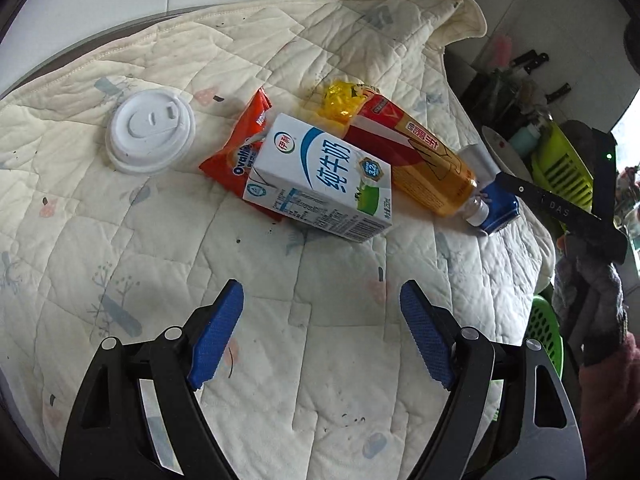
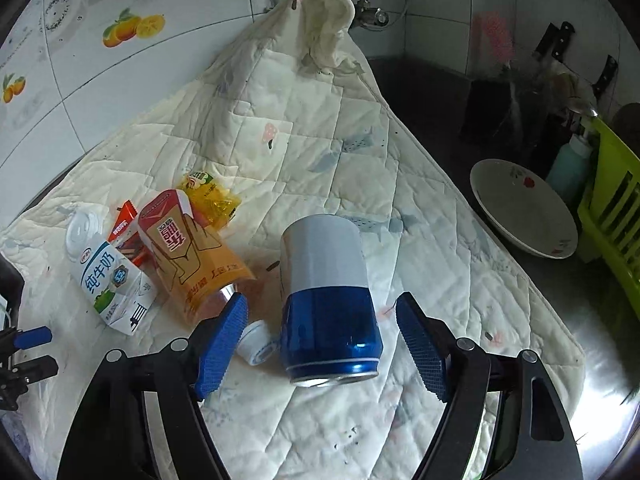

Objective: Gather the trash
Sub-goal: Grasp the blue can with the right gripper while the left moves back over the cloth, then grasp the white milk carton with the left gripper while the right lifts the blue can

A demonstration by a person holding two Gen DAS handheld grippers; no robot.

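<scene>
Left wrist view: the left hand-held gripper (image 1: 322, 332) stands wide and empty, tilted down over the quilted cloth (image 1: 120, 220) on the counter. The milk carton (image 1: 320, 178) lies ahead of it, well apart, long axis slanting across the view.

Right wrist view: the right hand-held gripper (image 2: 322, 350) is wide, nothing pressed. The blue can (image 2: 328, 300) lies on its side between the jaws, long axis running away from the camera. The right hand is judged nearer its target.
</scene>
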